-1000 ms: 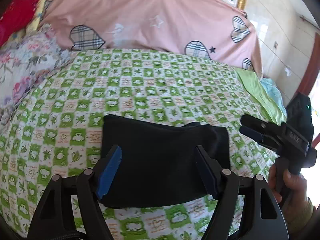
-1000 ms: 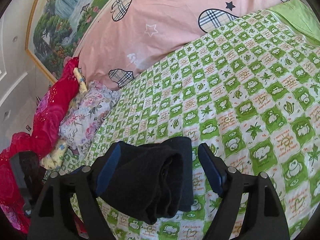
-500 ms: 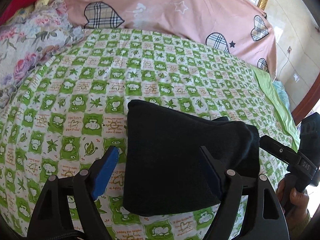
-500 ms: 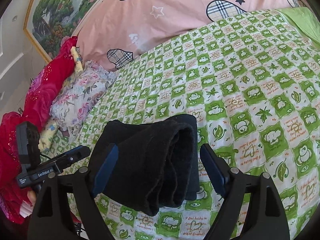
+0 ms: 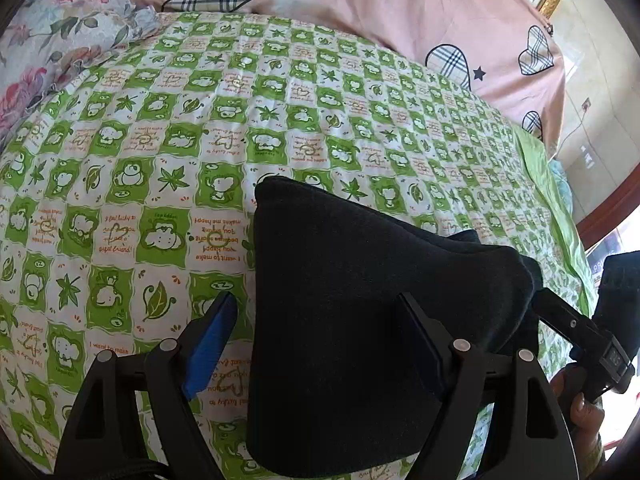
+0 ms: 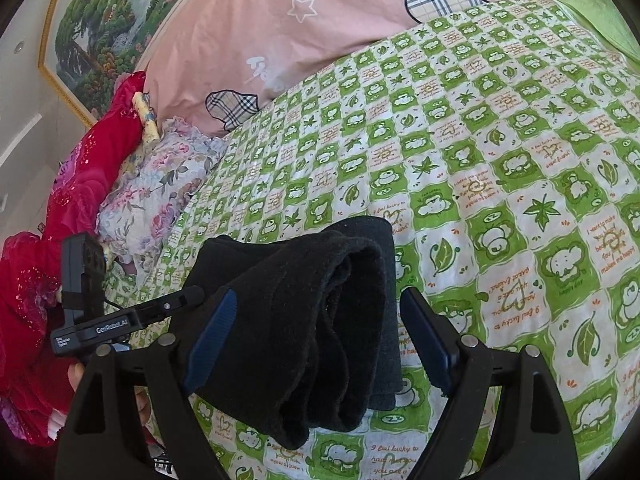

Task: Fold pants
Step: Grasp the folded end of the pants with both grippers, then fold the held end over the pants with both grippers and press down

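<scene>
The black pants (image 5: 360, 300) lie folded into a thick bundle on the green checked bedsheet (image 5: 160, 184). My left gripper (image 5: 316, 340) stands open over the bundle's near left part. Its blue left pad (image 5: 208, 344) is off the cloth, above the sheet. In the right wrist view the pants (image 6: 312, 320) show their rolled end, with several layers visible. My right gripper (image 6: 320, 340) straddles that end with its jaws wide and a gap at the right pad (image 6: 428, 344). Each gripper shows in the other's view: the left gripper (image 6: 120, 322) and the right gripper (image 5: 576, 328).
A pink quilt (image 5: 360, 20) with plaid hearts lies across the head of the bed. A floral pillow (image 6: 160, 184) and a red blanket (image 6: 48, 260) sit at the left side. A framed painting (image 6: 104, 24) hangs above. A hand (image 5: 580, 404) holds the right gripper.
My left gripper has come down and closer to the pants, which now sit right of centre in its view. It has entered the right wrist view. The right gripper sank slightly.
</scene>
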`<action>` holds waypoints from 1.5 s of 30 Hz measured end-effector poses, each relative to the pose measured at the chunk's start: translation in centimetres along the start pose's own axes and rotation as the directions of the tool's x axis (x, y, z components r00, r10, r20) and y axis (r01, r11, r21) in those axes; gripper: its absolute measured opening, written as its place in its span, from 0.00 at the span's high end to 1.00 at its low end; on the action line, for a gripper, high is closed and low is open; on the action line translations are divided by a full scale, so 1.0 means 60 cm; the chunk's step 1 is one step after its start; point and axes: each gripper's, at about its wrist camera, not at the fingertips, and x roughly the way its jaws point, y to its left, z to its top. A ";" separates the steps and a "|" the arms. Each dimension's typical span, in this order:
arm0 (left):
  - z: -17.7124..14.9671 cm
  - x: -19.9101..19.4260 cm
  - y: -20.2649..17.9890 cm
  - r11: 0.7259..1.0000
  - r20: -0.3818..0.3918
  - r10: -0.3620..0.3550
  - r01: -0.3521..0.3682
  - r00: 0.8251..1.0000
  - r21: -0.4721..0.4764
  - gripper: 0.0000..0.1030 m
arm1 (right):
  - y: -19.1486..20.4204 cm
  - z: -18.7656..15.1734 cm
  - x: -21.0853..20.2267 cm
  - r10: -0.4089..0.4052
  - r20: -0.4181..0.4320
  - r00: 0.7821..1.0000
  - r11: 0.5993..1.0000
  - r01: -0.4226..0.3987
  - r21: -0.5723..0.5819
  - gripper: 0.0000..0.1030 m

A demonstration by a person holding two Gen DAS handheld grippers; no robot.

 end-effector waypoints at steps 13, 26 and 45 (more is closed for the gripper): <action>0.006 -0.018 0.009 0.997 0.044 -0.033 0.036 0.999 -0.068 0.76 | 0.042 0.044 0.008 -0.006 0.025 1.000 0.989 0.009 -0.145 0.82; -0.007 -0.007 0.007 0.996 0.071 0.075 -0.072 0.995 -0.047 0.51 | 0.011 0.023 0.040 -0.150 -0.037 0.988 0.978 0.142 -0.154 0.40; -0.034 -0.005 0.033 0.994 0.037 0.085 -0.082 0.996 -0.077 0.32 | -0.065 -0.014 0.056 -0.024 -0.062 0.998 1.000 0.024 -0.001 0.38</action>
